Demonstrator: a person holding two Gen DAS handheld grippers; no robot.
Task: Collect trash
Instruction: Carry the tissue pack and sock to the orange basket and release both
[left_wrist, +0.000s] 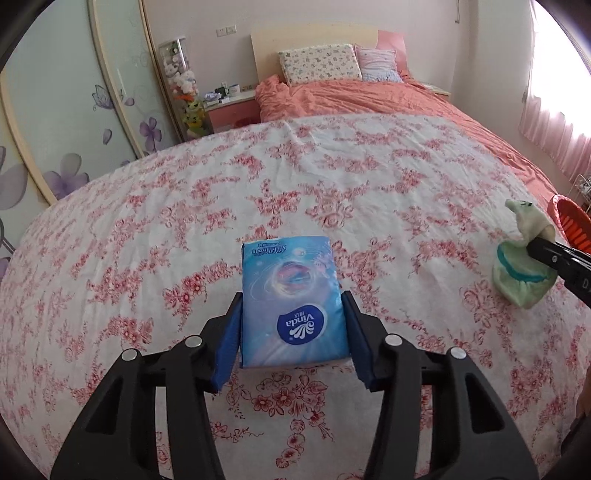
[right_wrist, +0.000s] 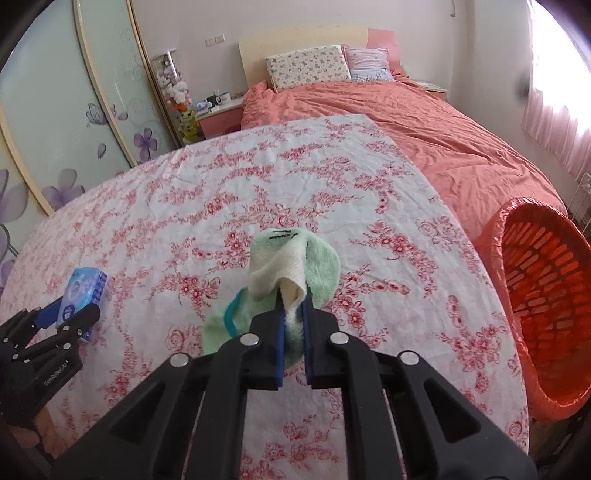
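A blue Vinda tissue pack (left_wrist: 291, 280) sits between the blue pads of my left gripper (left_wrist: 291, 306), and both pads press on its long sides. In the right wrist view the same pack (right_wrist: 83, 291) shows tilted in the left gripper (right_wrist: 74, 314) at the far left, just over the floral sheet. My right gripper (right_wrist: 293, 306) is shut on a pale green and cream sock (right_wrist: 295, 258), which bunches up above the fingertips. The left wrist view has that sock (left_wrist: 521, 273) at the right edge, hanging from the right gripper (left_wrist: 543, 245).
An orange slotted basket (right_wrist: 546, 295) lined with a red bag stands at the bed's right side, also seen as the basket (left_wrist: 572, 221). The floral sheet (left_wrist: 295, 166) covers the near bed. An orange duvet (right_wrist: 424, 122) and pillows (right_wrist: 306, 66) lie beyond. Wardrobe doors (left_wrist: 74, 110) run along the left.
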